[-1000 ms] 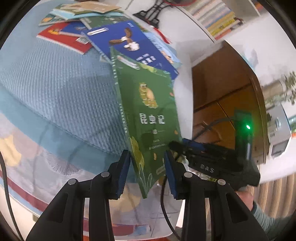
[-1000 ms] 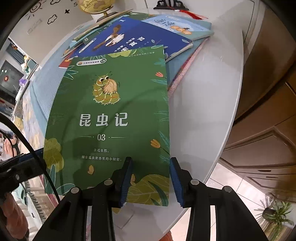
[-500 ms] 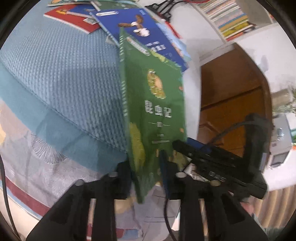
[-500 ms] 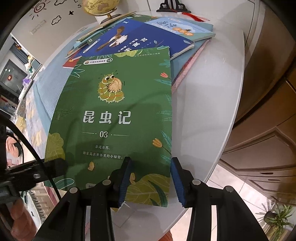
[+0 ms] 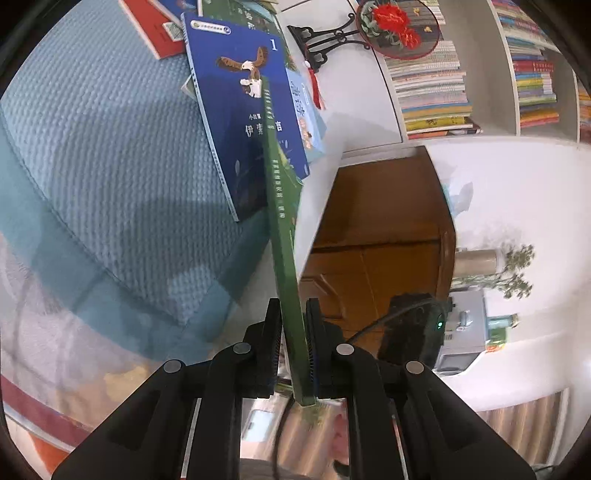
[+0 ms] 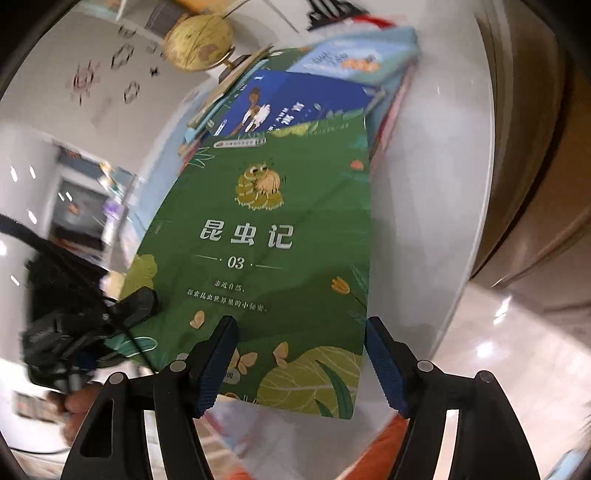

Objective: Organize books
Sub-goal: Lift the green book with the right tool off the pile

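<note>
A green book (image 6: 280,251) with a caterpillar on its cover is lifted off the table, seen edge-on in the left wrist view (image 5: 282,236). My left gripper (image 5: 292,343) is shut on its spine edge near the bottom corner; that gripper shows at the left in the right wrist view (image 6: 85,325). My right gripper (image 6: 301,363) is open, its jaws wide apart on either side of the book's lower edge, not touching it. A blue book (image 5: 243,110) with an eagle lies on the pile behind, also in the right wrist view (image 6: 295,107).
Several more books (image 5: 159,33) lie spread on the blue cloth (image 5: 103,155) over the white round table (image 6: 436,206). A bookshelf (image 5: 480,66) full of books stands at the back right. A wooden cabinet (image 5: 384,229) is below it. A globe (image 6: 199,40) stands behind the pile.
My left gripper has shut on the green book's edge and turned it upright. My right gripper has opened wide and let go of the book.
</note>
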A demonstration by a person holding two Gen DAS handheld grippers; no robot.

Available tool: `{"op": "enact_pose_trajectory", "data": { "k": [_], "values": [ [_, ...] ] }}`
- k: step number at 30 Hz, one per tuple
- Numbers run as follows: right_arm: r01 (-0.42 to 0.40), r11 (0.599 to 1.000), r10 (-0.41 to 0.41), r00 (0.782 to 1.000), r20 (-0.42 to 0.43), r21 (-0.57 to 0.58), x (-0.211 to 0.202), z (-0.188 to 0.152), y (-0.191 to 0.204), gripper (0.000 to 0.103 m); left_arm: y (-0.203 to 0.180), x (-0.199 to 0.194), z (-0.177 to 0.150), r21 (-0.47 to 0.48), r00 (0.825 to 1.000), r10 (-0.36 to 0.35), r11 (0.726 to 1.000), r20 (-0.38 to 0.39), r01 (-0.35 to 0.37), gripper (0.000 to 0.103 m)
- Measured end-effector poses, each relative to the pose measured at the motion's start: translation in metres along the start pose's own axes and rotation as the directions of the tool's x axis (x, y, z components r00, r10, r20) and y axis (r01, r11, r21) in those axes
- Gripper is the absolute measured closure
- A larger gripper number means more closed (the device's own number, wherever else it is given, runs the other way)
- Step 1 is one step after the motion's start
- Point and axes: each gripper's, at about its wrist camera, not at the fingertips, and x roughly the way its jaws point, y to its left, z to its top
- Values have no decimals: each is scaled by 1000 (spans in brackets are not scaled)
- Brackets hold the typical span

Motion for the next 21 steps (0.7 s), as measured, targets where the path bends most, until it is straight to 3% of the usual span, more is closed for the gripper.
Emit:
{"op": "enact_pose_trajectory", "data": {
  "k": [4, 9, 11, 13, 14, 16, 18, 21],
  "values": [
    [79, 993, -79, 997, 13, -82, 6, 2, 18, 34, -4, 5, -4, 48, 995, 103, 994, -7, -102, 93],
    [158, 954, -151, 987, 48, -253, 6, 1, 56, 34, 5, 18, -3, 51, 976, 216, 975, -10, -215, 94],
    [172, 936, -158, 985, 69, -308, 2, 2, 70, 34, 11, 18, -3, 24, 981, 192, 981, -15, -192, 94],
    [207, 922, -186, 978, 95, -327, -3, 3, 73, 26, 20, 11, -1, -40, 994, 107, 993, -11, -108, 94],
    [210, 924, -188, 977, 99, -319, -3, 6, 71, 19, 28, 4, 1, -101, 1000, 27, 995, 0, -27, 94],
    [177, 949, -162, 984, 76, -260, -4, 15, 56, 17, 37, -5, 3, -159, 998, -60, 985, 20, 62, 95],
    [63, 987, -60, 998, 22, -149, -6, 19, 31, 17, 40, -14, 6, -190, 990, -136, 972, 41, 141, 95],
    [-105, 994, 105, 994, -5, 28, -4, 21, -2, 17, 37, -19, 10, -175, 989, -138, 974, 45, 144, 95]
  ]
}}
